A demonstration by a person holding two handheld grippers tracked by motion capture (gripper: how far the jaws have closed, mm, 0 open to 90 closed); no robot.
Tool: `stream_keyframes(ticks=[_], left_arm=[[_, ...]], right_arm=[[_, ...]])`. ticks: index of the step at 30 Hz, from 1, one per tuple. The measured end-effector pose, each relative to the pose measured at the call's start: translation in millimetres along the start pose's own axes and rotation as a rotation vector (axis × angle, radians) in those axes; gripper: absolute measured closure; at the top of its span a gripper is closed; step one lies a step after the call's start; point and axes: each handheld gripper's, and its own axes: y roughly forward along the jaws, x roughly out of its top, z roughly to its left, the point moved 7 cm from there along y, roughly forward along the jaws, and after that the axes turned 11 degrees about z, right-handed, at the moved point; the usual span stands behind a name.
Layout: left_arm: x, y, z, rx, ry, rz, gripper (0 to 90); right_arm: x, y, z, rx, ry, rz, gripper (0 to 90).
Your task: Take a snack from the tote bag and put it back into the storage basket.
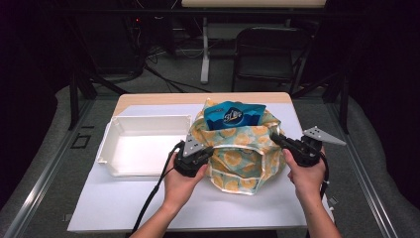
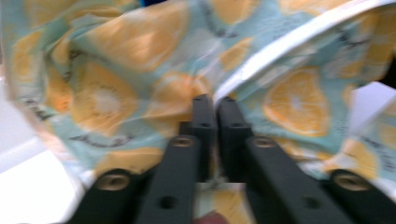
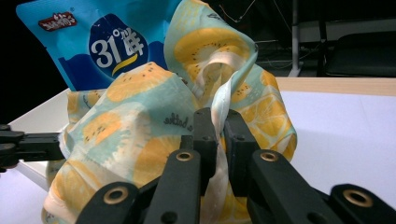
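A fabric bag [image 1: 242,158] printed with orange slices on pale blue stands in the middle of the white table. A blue snack packet [image 1: 234,116] sticks up out of its mouth and appears large in the right gripper view [image 3: 107,46]. My left gripper [image 1: 210,149] is at the bag's left rim, its jaws shut on the printed fabric [image 2: 116,93] beside a white hem. My right gripper [image 1: 274,137] is at the bag's right rim. It is shut on a cream strap [image 3: 223,100] that runs down between its jaws [image 3: 219,119].
A white open tray [image 1: 148,119] lies left of the bag, close to my left hand. The white table top [image 1: 148,203] stretches to the near edge. Beyond the table's far edge stand a black folding chair [image 1: 267,49] and a desk leg.
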Motion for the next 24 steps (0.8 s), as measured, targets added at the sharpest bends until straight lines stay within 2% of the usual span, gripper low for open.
stream_keyframes(ticks=[5,9,13,19,21,24], left_arm=[[-7.6,-4.3,-12.0,-0.028,0.038,-0.016,90.0],[-22.7,2.7,-19.5,-0.058,0.064,0.025,90.0],[-31.3,13.1,-21.2,-0.091,0.046,0.06,90.0],[-37.3,24.3,-22.5,-0.107,0.035,0.09,90.0],[-37.0,24.1,-23.5,-0.114,0.025,0.083,90.0],[-31.0,17.5,-25.3,-0.138,0.023,0.045,90.0]], right_arm=[[-0.8,-1.2,-0.4,-0.01,-0.004,-0.007,85.7],[-1.6,-5.1,0.2,-0.015,-0.009,-0.018,85.7],[-5.3,-5.6,-0.3,-0.021,-0.016,-0.015,85.7],[-14.5,-2.9,-1.4,-0.022,-0.01,-0.013,85.8],[-17.0,-2.3,-1.7,-0.022,-0.008,-0.012,86.0],[-22.0,-0.7,-4.3,-0.035,-0.014,0.001,86.3]])
